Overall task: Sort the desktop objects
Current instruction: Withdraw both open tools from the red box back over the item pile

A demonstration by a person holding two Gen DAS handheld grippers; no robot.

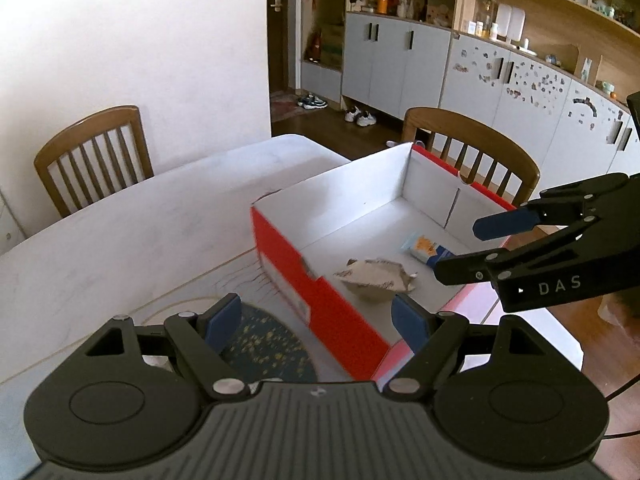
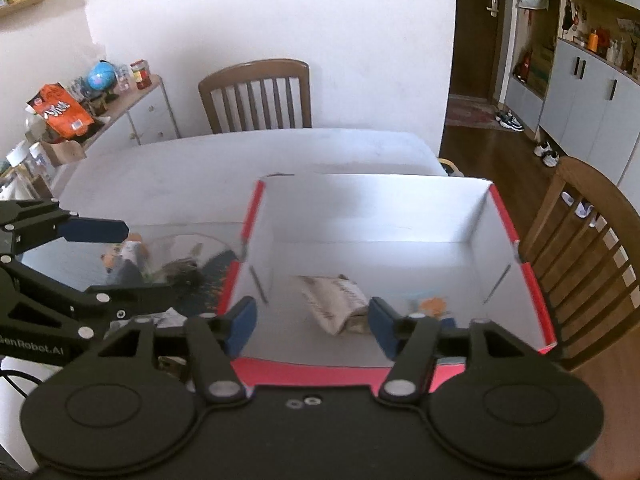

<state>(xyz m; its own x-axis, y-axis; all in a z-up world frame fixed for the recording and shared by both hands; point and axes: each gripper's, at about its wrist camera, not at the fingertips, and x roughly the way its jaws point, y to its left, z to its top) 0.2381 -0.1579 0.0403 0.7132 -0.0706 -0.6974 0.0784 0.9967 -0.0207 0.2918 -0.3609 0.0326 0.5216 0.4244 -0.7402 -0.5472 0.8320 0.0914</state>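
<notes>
Both claws hang above the white bench (image 2: pixel 168 168), jaws apart, nothing between the blue pads. Right claw (image 2: pixel 312 326) sits over the near wall of the red cardboard box with white lining (image 2: pixel 256 208); its jaws stand moderately wide and empty. Left claw (image 1: pixel 316 322) is wider, also empty, at 9 o'clock of the box, over the dark oval mat speckled with yellow (image 1: pixel 264 344). In the box: a crumpled beige paper wrapper (image 2: pixel 334 302) near the middle of the floor, and a small blue-and-orange packet (image 1: pixel 426 250) at about 3 o'clock of it, the two apart. Judged: two items are already sorted, and the next pick lies in the blurred heap of small objects (image 2: pixel 132 258) on the mat, at 9 o'clock of the box in the right wrist view; single items there cannot be made out. For a clean pick: bring the left claw down over one item at the heap's edge, pads square to its narrow side, keep the jaws wide until they straddle it, then close. Hold the right claw clear of the box mouth so the carry-over has a free path. Risk: dragging neighbours or catching the mat.
</notes>
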